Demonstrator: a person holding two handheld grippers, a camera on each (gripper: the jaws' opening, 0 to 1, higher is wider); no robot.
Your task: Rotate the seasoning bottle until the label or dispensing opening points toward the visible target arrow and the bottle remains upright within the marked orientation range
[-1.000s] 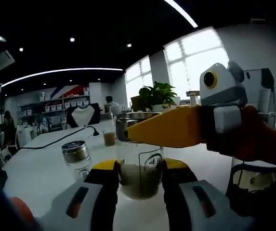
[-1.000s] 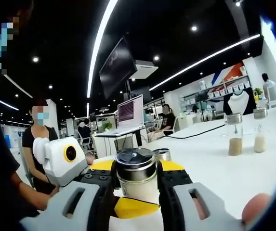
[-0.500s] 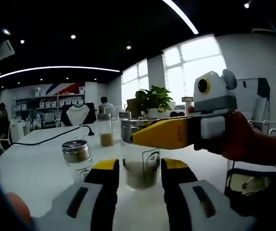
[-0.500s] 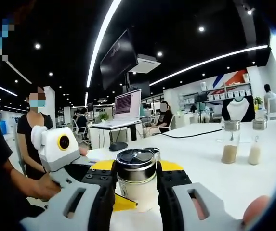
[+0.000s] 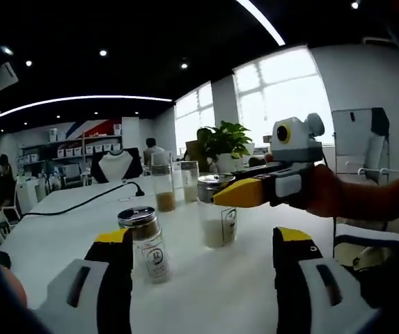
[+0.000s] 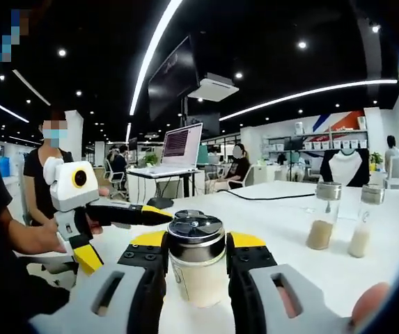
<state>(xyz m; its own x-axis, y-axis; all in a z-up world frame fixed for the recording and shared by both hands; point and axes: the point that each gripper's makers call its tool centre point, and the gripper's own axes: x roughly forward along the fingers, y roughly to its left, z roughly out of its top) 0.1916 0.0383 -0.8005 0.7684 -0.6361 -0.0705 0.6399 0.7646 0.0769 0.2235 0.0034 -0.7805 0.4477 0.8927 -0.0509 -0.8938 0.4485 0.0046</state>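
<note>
My right tool (image 6: pixel 196 278) pinches the upright seasoning bottle (image 6: pixel 196 261) dead ahead; my left tool (image 5: pixel 202 278) stands spread, well apart.

No writing can be read. The bottle (image 5: pixel 219 224) at mid-table in the left gripper view carries a dark round mark with a character inside, too small to make out, and the shorter jar (image 5: pixel 147 242) beside it has a dark printed label (equally unreadable). In the right gripper view a laptop (image 6: pixel 182 145) screen shows lines of text, blurred beyond reading. The far wall sign (image 6: pixel 338 121) shows only red and blue stripes.
</note>
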